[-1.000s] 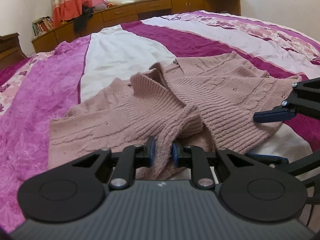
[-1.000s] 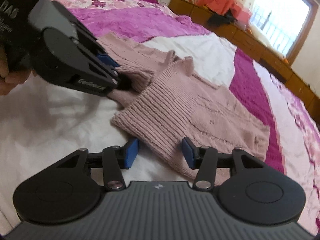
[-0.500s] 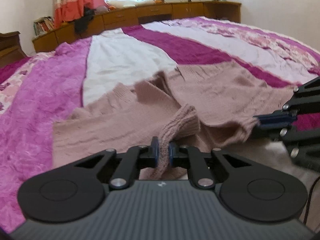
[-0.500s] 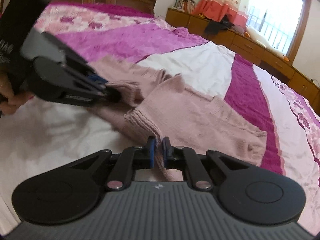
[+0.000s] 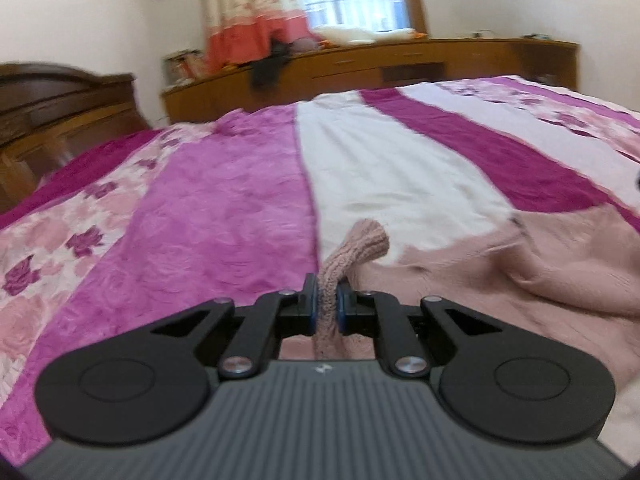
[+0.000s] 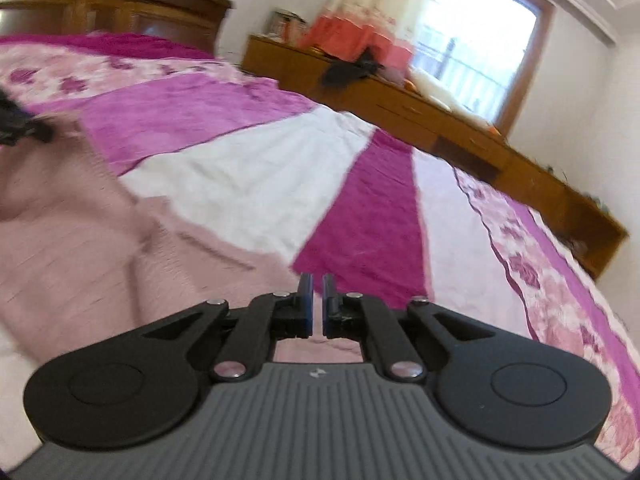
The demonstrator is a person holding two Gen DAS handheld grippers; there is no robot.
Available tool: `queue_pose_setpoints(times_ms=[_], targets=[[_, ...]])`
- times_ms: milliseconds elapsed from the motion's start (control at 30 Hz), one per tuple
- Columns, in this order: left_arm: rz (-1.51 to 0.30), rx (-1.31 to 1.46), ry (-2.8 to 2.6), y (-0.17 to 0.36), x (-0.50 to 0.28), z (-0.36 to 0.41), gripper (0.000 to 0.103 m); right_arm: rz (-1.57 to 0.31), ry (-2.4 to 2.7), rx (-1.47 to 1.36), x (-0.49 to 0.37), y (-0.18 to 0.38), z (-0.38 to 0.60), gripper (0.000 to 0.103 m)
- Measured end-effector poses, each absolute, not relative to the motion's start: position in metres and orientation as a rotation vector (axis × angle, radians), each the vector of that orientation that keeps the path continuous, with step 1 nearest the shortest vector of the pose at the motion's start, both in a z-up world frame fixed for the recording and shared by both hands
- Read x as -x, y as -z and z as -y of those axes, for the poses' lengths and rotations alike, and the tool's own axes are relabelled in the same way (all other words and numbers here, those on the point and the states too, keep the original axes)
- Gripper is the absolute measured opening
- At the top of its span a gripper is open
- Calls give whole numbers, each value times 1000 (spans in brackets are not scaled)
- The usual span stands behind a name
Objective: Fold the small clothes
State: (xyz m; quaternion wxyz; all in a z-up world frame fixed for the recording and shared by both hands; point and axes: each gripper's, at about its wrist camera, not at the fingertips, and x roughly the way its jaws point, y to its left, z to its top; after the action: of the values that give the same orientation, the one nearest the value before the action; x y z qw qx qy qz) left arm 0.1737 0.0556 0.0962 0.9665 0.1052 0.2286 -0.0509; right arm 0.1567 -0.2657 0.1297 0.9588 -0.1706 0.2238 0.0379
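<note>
One ribbed hem of the pink knit sweater (image 5: 352, 252) is pinched between the pads of the left gripper (image 5: 327, 308), the body trailing to its right over the striped bedspread (image 5: 224, 208). Right-wrist view: the right gripper (image 6: 316, 300) is pressed together; whether knit is caught cannot be told. The sweater lies to its left, so folding is judged barely begun.

A dusty-pink knitted sweater (image 5: 520, 280) lies rumpled across a bed's (image 5: 224, 216) striped magenta, white and floral cover. One ribbed edge, bunched into a thick roll, rises off the bed and stands pinched between the pads of the left hand-held gripper (image 5: 327, 304), its free end curling over to the right. From the right wrist, the knit (image 6: 100, 248) spreads blurred at the lower left, creased in soft folds.
</note>
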Motion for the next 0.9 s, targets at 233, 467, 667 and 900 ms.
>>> queue_pose_setpoints(times_ms=[233,467,667,900], targets=[[-541,-227,47,-72,-202,-73,11,-646,-128,-53,-204,-110,326,6],[-567,-225,44,-54,-203,-76,11,-736,-182,-259,-198,-82,344,46],[-564,-222,50,-56,-203,-76,11,-781,-245,-208,-207,-73,321,47],[-572,-208,54,-54,-202,-77,11,-848,-244,-170,-219,-57,299,46]])
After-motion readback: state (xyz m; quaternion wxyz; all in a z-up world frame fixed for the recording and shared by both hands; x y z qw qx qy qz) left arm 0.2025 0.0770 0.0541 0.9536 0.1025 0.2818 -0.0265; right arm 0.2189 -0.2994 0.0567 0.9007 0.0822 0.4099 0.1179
